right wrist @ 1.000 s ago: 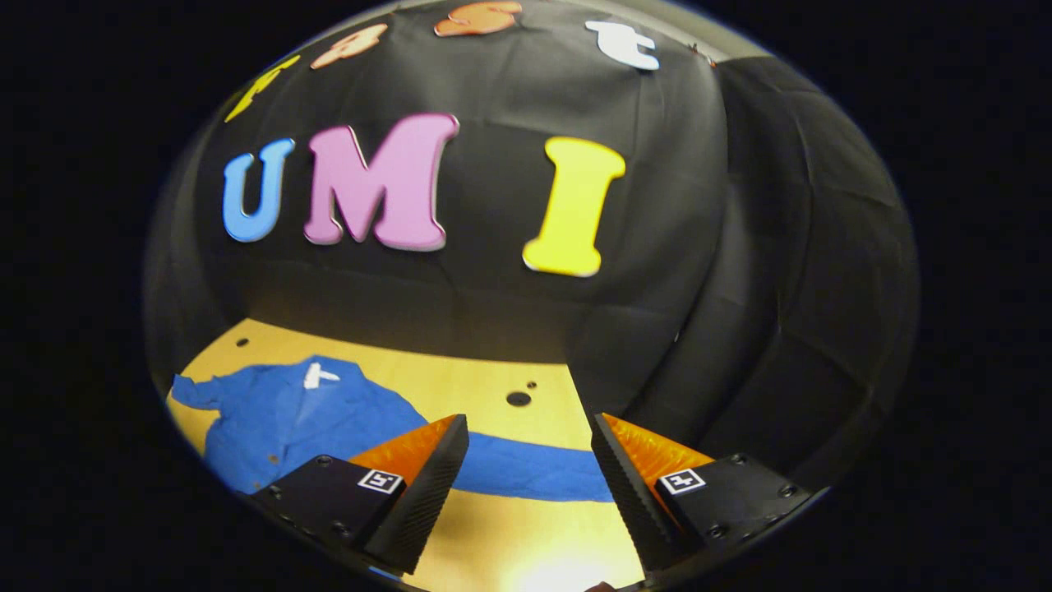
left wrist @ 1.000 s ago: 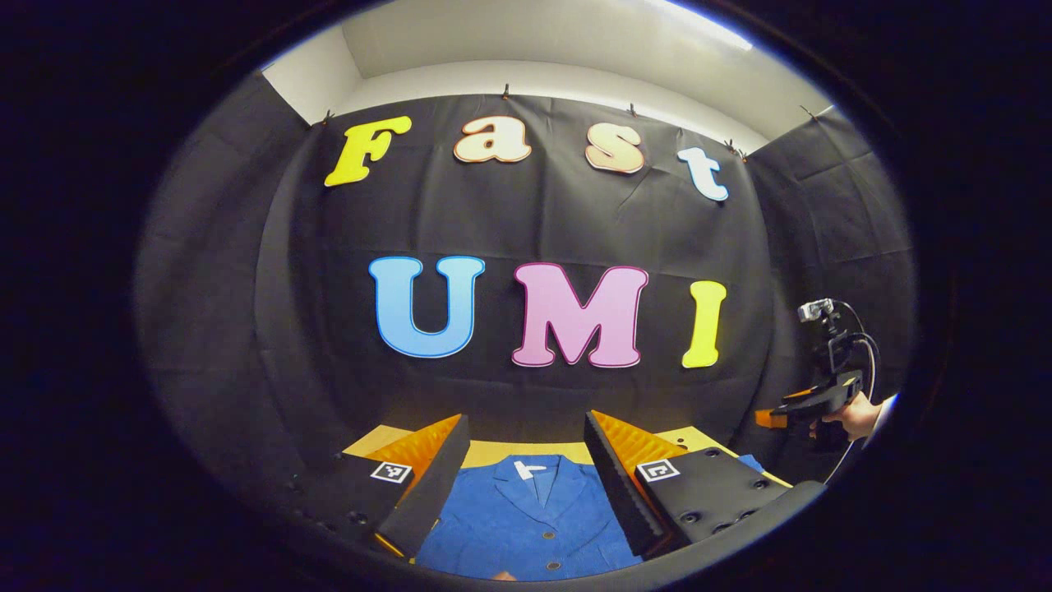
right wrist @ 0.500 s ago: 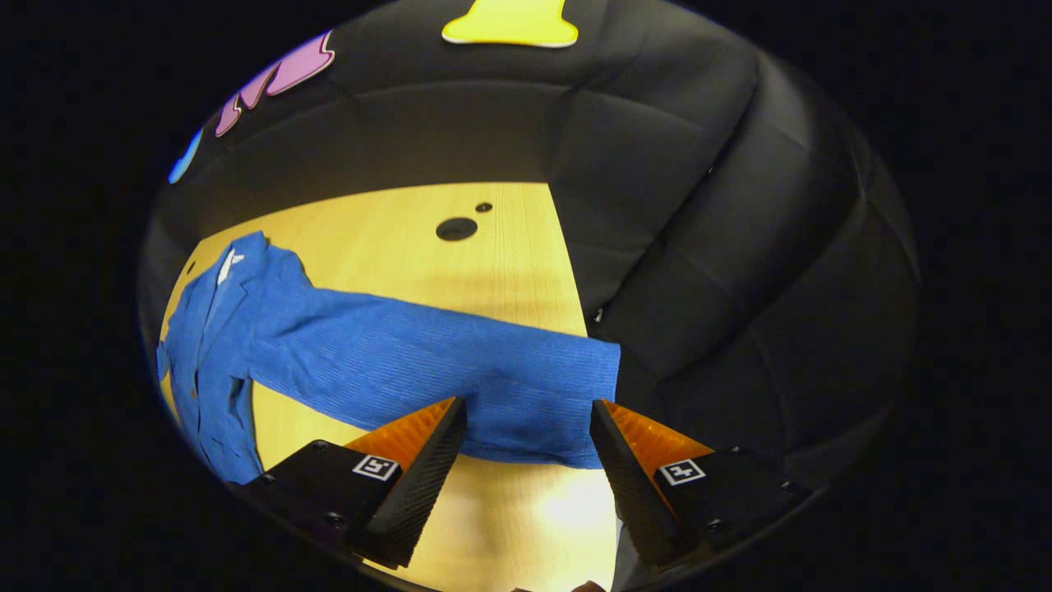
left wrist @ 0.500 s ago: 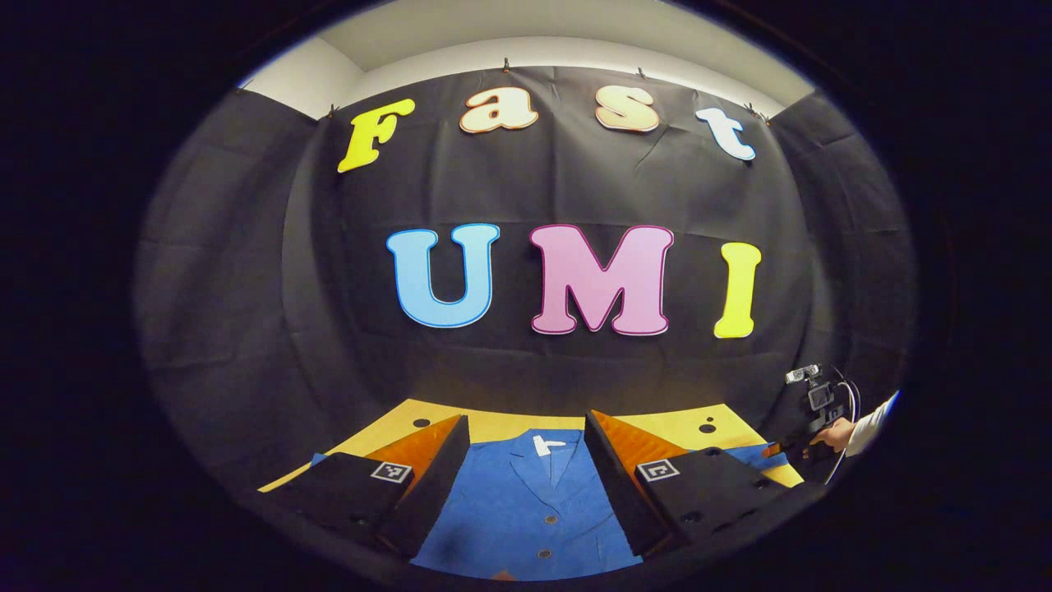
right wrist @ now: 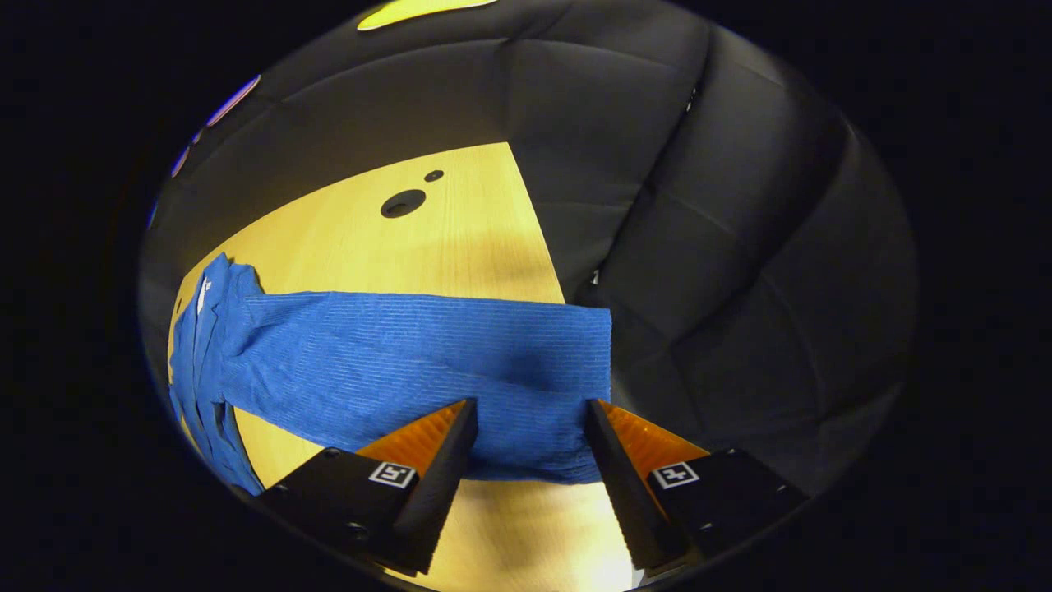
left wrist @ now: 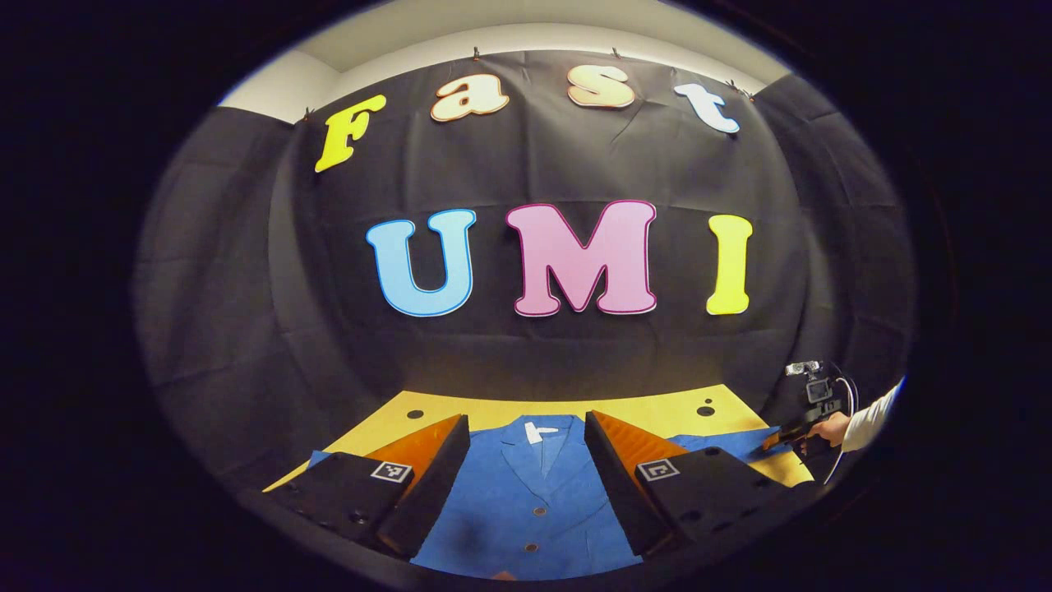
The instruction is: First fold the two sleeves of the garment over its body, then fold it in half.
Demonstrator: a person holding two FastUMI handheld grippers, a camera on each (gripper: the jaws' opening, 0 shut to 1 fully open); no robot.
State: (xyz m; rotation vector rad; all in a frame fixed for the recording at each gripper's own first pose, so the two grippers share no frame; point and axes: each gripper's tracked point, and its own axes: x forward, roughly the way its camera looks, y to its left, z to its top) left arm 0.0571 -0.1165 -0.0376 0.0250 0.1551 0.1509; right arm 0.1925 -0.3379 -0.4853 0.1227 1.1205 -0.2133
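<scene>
A: Where is the garment?

B: The blue garment (left wrist: 534,501) lies flat on the yellow desk (left wrist: 649,407), collar toward the black wall, buttons down its front. In the left gripper view it sits at 6 o'clock, framed by the left claw (left wrist: 526,473).

A: How does that claw stand?

B: Wide apart, hanging above the garment's chest and gripping nothing.

A: And the other one?

B: In the right gripper view the right claw (right wrist: 526,456) is also spread wide, fingers either side of the cuff end of one sleeve (right wrist: 427,362). The sleeve stretches out from the body at 9 o'clock to the desk's edge at 3 o'clock. Whether the fingers touch the cloth, I cannot tell.

A: Anything farther off?

B: At 4 o'clock in the left gripper view, a hand (left wrist: 828,429) in a pale cuff holds the right claw low at the sleeve's end.
</scene>
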